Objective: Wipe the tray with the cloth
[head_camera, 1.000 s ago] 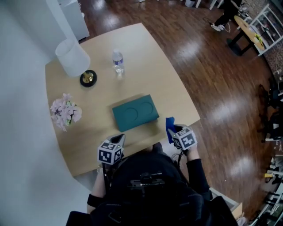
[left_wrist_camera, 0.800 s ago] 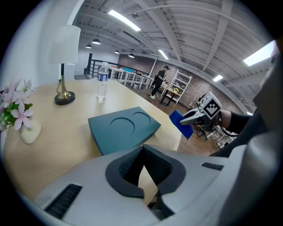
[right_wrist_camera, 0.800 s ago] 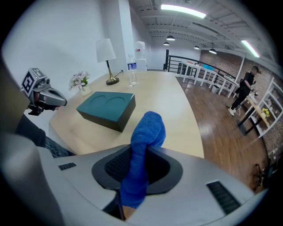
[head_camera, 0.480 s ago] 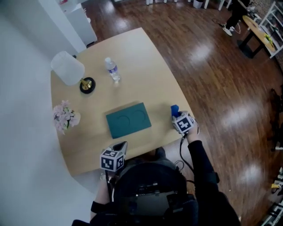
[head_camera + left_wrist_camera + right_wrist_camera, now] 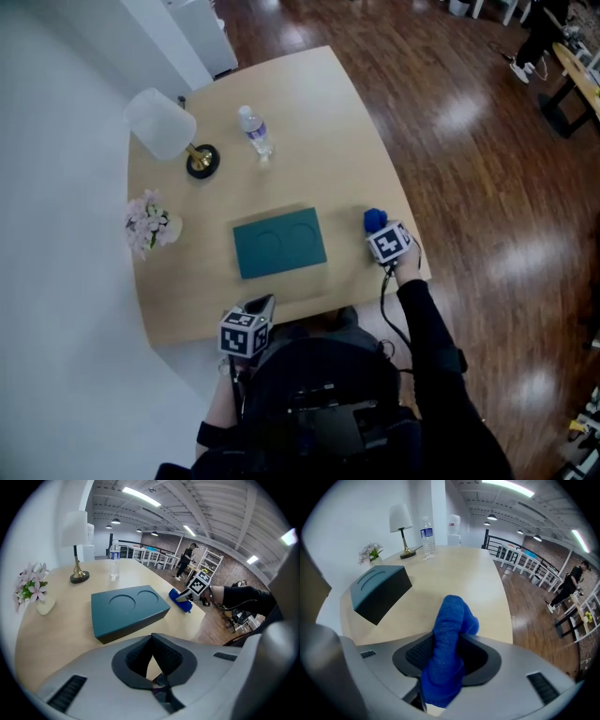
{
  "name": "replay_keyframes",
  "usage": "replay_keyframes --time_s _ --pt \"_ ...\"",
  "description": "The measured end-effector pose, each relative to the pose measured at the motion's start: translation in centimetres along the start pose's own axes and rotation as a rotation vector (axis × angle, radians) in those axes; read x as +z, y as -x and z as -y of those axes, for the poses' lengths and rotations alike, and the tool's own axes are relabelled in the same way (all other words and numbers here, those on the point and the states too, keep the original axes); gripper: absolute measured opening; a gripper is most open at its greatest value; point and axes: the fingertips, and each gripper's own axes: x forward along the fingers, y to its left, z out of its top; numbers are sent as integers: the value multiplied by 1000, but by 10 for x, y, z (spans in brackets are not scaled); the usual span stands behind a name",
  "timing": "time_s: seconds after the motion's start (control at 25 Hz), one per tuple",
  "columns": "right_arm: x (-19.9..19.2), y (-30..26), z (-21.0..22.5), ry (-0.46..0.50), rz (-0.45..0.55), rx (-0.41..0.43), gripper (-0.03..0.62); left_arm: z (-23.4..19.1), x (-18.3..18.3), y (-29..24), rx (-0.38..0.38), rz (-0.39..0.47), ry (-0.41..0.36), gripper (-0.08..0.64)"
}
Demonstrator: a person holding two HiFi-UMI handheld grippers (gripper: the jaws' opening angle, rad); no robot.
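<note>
Two tools are over the worktop (image 5: 309, 131), and neither is on the tray. The right hand-held gripper (image 5: 379, 231) points steeply down at the worktop's right edge. Its jaws have just been opening and now stand slack around the blue cloth (image 5: 374, 219), which is bunched between them but not pinched. The teal tray (image 5: 278, 243) lies apart to its left, near the middle, with nothing on it. The left hand-held gripper (image 5: 263, 303) hangs at the near edge, closed on nothing. The cloth looks mid-release or mid-regrip. Wiping would call for clamping it again and carrying it onto the tray's top.
</note>
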Motion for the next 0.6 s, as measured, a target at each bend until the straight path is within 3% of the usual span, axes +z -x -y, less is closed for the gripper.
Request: replay_keyframes --time_s 0.12,0.28,0.48,0.6 --pt "1 14 4 -42 9 6 265 0 5 1 20 15 0 0" --pt "25 63 2 -63 170 28 267 4 15 2 27 36 -12 0" --pt "25 131 -36 -105 291 142 251 21 23 -1 1 55 -35 0" --pt "-4 145 -75 -129 288 225 168 35 21 -4 -21 51 -61 0"
